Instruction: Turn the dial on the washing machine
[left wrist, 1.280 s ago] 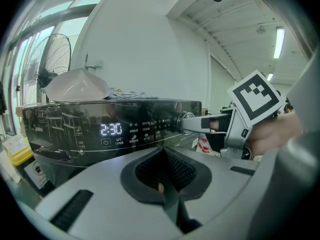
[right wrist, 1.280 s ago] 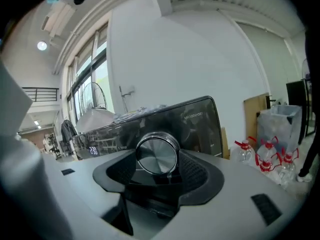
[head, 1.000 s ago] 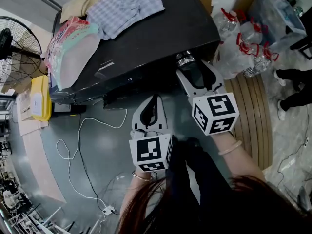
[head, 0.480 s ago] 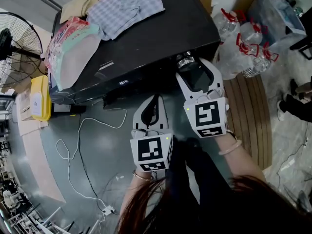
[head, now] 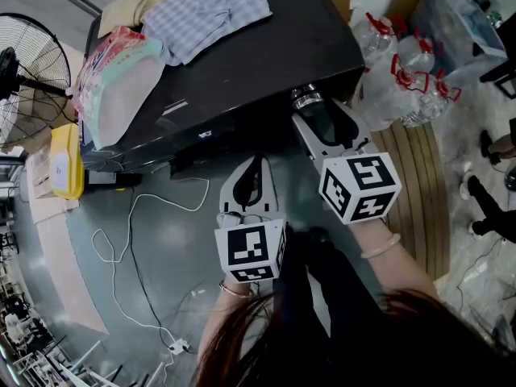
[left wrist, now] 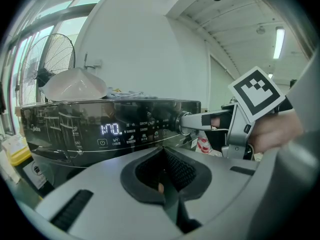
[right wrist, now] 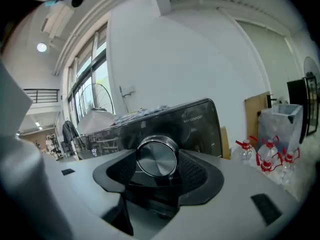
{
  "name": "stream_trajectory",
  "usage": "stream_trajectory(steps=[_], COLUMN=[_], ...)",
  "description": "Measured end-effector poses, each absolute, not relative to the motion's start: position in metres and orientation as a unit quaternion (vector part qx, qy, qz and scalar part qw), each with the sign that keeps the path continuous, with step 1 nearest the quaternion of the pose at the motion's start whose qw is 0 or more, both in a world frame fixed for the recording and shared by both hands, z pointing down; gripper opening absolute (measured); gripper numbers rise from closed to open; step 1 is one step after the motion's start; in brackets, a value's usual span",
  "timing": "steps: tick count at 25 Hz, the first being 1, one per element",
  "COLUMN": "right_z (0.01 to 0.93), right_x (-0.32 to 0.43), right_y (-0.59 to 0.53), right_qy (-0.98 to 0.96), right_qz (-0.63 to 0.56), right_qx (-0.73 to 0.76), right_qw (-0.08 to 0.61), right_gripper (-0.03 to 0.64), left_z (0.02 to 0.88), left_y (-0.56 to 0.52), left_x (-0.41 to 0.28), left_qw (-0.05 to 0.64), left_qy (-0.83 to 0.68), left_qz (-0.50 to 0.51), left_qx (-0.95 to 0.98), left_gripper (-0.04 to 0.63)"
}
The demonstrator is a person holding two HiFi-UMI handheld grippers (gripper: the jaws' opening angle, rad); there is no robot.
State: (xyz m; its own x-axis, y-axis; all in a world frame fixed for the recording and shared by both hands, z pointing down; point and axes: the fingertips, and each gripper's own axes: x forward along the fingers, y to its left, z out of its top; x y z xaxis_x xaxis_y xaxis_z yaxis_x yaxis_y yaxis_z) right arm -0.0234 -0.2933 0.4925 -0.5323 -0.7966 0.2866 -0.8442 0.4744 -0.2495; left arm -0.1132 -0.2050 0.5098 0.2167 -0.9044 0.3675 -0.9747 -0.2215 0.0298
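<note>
A black washing machine (head: pixel 242 63) stands in front of me, its lit display (left wrist: pixel 111 129) on the front panel. The silver dial (head: pixel 305 97) juts from the panel's right end. My right gripper (head: pixel 316 108) is shut on the dial: in the right gripper view the dial (right wrist: pixel 157 156) sits squarely between the two black pads, and the gripper (right wrist: pixel 157 168) hugs its sides. My left gripper (head: pixel 256 164) hangs lower, in front of the machine and away from it. Its jaws (left wrist: pixel 162 184) are shut on nothing. The left gripper view shows the dial (left wrist: pixel 183 123) with a right finger on it.
Folded clothes (head: pixel 205 10) and a pink and teal bag (head: pixel 121 71) lie on the machine's lid. A fan (head: pixel 24 71) and a yellow container (head: pixel 64 164) stand at the left. Water bottles (head: pixel 403 71) and wooden boards (head: pixel 419 184) are at the right. A white cable (head: pixel 129 248) trails over the floor.
The right gripper's marker cube rolled one way about the dial half a second ago and has rolled back. The left gripper has stayed put.
</note>
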Motion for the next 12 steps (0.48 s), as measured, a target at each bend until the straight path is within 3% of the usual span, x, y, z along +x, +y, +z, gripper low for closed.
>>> stream_trajectory(steps=[8,12], right_z=[0.4919,0.4862], right_x=[-0.0252,-0.0318], right_y=[-0.2927,-0.2901], right_qy=[-0.862,-0.87], right_qz=[0.155,0.068], right_qx=[0.476,0.467], right_qw=[0.083,0.144], right_gripper=[0.287,0.3], left_z=[0.5111,0.5129], left_y=[-0.2054,-0.2065], left_x=[-0.1118,-0.112], left_qw=[0.129,0.137], left_qy=[-0.609,-0.612], left_qz=[0.138,0.133], left_qx=[0.77,0.768], left_gripper=[0.014,0.014])
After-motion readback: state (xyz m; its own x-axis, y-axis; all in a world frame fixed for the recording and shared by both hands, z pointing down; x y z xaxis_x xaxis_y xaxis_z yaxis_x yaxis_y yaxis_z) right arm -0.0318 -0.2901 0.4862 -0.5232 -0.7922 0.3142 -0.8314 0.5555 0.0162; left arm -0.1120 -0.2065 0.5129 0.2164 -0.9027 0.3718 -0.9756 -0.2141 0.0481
